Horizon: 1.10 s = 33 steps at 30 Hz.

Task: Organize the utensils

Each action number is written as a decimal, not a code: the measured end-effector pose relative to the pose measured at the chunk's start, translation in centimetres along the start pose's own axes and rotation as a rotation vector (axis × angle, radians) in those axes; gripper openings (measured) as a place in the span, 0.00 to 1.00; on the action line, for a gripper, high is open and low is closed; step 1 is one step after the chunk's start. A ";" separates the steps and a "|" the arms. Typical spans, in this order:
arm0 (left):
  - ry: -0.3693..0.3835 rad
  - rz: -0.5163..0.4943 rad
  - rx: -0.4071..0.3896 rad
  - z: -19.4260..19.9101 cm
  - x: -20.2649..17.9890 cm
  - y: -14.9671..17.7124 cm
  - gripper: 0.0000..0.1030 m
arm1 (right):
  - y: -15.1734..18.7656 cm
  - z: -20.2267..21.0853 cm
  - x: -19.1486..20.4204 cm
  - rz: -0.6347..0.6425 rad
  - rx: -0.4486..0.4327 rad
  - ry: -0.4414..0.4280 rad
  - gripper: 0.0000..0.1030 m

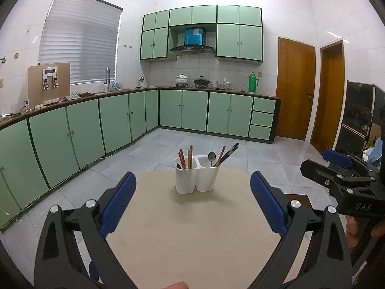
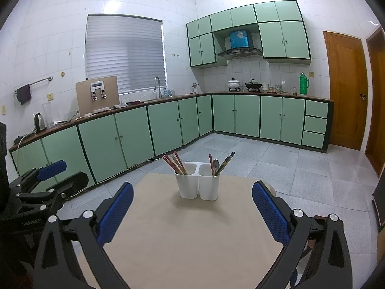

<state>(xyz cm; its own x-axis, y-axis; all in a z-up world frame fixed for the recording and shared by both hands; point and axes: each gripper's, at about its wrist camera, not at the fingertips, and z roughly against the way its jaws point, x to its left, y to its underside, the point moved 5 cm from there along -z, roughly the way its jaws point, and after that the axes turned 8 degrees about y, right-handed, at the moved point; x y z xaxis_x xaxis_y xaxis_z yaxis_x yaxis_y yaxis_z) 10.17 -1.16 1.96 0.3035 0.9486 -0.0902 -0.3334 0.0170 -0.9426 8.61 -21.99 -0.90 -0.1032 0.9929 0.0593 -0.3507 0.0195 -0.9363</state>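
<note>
Well back from the far edge of the beige table (image 1: 192, 228) stands the white two-compartment holder (image 1: 196, 177), chopsticks (image 1: 185, 157) upright in its left cup, a spoon (image 1: 211, 157) and more chopsticks leaning in the right. Both the left gripper (image 1: 193, 203) and right gripper (image 2: 192, 208) hang over the near tabletop, well apart from the holder, jaws spread wide and empty
</note>
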 end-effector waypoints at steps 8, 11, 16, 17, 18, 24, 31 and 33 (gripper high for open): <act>-0.003 -0.002 -0.002 0.1 0.0 0.0 0.90 | -0.3 0.0 0.3 0.003 -0.001 -0.002 0.94; -0.003 -0.002 -0.002 0.1 0.0 -0.1 0.90 | -0.5 0.0 0.3 0.004 -0.002 -0.002 0.94; -0.003 -0.003 0.000 0.2 0.1 -0.1 0.90 | -0.5 0.1 0.4 0.003 -0.001 -0.002 0.94; -0.003 -0.003 -0.001 0.2 0.1 -0.1 0.90 | -0.5 0.0 0.4 0.003 -0.002 -0.003 0.94; -0.003 -0.003 -0.002 0.1 0.0 0.0 0.90 | -0.5 0.0 0.4 0.004 -0.002 -0.002 0.94; -0.004 -0.003 -0.001 0.1 0.1 0.0 0.90 | -0.4 0.1 0.5 0.004 -0.002 -0.002 0.94; -0.004 -0.005 -0.002 0.2 0.1 0.0 0.90 | -0.4 0.1 0.5 0.003 -0.001 -0.001 0.94; -0.003 -0.004 -0.001 0.2 0.1 0.0 0.90 | -0.5 0.1 0.7 0.003 -0.001 -0.002 0.94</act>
<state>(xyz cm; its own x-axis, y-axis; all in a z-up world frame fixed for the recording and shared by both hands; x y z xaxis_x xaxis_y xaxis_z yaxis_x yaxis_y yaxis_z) 10.07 -1.02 2.01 0.3022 0.9494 -0.0854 -0.3314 0.0206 -0.9433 8.63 -21.35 -0.34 -0.1065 0.9927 0.0574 -0.3490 0.0167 -0.9370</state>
